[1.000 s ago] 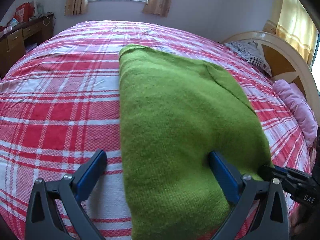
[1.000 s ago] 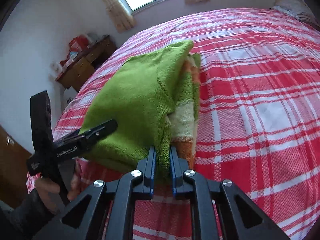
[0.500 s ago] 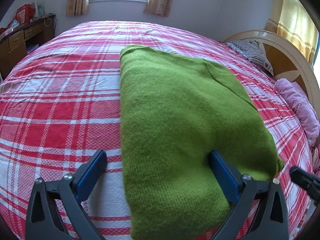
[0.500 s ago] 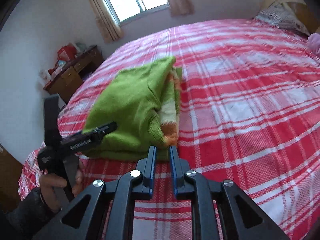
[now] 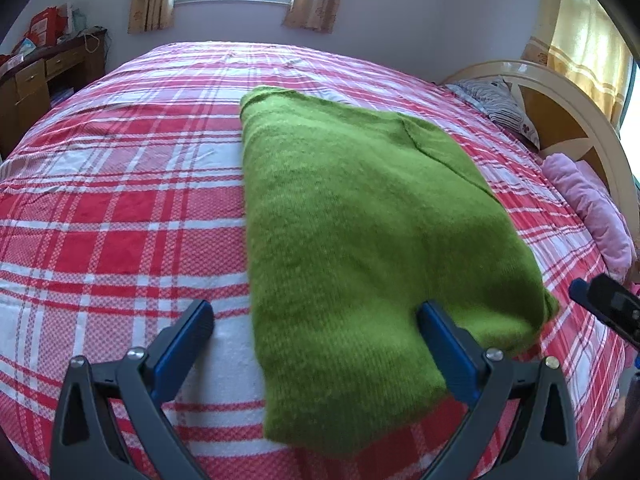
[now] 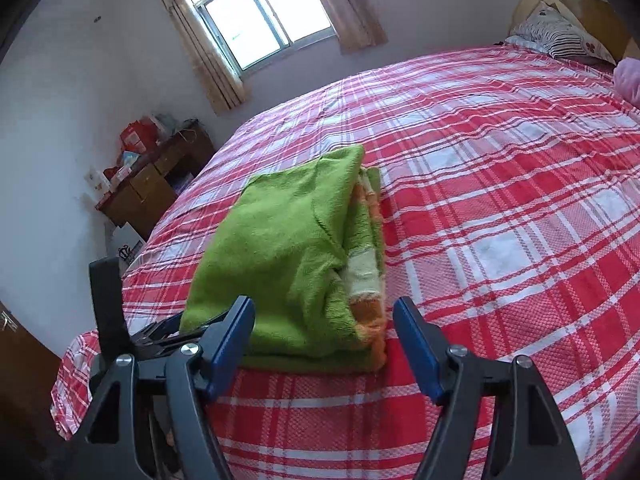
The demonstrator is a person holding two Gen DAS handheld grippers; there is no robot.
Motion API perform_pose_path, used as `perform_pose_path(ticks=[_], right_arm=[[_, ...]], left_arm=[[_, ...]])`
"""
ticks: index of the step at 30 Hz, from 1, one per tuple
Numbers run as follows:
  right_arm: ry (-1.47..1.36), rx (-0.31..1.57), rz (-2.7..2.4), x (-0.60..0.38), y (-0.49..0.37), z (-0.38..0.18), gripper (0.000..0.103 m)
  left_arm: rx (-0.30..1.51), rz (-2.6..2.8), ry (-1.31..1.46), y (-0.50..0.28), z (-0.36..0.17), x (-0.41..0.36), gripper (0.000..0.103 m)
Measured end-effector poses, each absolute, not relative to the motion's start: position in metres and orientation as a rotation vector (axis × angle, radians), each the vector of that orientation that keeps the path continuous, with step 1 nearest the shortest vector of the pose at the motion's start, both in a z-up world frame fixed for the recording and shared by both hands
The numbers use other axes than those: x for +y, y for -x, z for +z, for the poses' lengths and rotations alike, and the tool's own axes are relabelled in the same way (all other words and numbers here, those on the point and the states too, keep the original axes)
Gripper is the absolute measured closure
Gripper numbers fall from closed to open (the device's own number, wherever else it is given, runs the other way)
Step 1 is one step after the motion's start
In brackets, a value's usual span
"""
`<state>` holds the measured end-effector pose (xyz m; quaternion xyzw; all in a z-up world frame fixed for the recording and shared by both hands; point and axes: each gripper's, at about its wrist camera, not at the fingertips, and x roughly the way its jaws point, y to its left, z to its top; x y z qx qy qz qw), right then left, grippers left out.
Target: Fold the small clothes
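A green knitted sweater [image 5: 360,220] lies folded on the red plaid bed; the right wrist view [image 6: 288,256] shows orange and pale stripes at its folded edge. My left gripper [image 5: 316,320] is open and empty, its fingers straddling the sweater's near left edge just above it. My right gripper [image 6: 324,332] is open and empty, just in front of the sweater's near edge. The right gripper's tip [image 5: 604,308] shows at the right in the left wrist view, and the left gripper [image 6: 120,320] shows at the left in the right wrist view.
The bed [image 5: 120,200] is covered in a red and white plaid sheet. A headboard [image 5: 572,120], a striped pillow [image 5: 500,104] and a pink pillow [image 5: 592,208] are at the right. A wooden desk [image 6: 156,184] stands by the wall near the window.
My right gripper let go of the sweater's edge, drew back and opened. The sweater now lies flat on the bed. The left gripper stayed open in place.
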<state>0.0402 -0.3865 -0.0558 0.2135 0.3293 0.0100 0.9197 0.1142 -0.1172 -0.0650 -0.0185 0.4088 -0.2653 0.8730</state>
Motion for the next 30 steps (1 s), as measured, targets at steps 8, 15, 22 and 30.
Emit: perform_pose_path(ticks=[8,15,22,30], right_arm=[[-0.446,0.698,0.038,-0.404,-0.048,-0.063,0.032],[-0.605,0.648,0.107,-0.434,-0.096,-0.061,0.032],[-0.655,0.744,0.131,-0.440,-0.173,-0.090,0.032],[-0.582,0.764,0.212,-0.426,-0.183,-0.105,0.031]], left_arm=[[0.850,-0.680,0.113,-0.108,-0.056,-0.090,0.010],[0.826,-0.685,0.321,-0.170,-0.024,-0.075,0.010],[0.980,-0.710,0.372,-0.223,-0.061,-0.116,0.019],[0.956,-0.813,0.378,-0.209,-0.068,-0.107,0.019]])
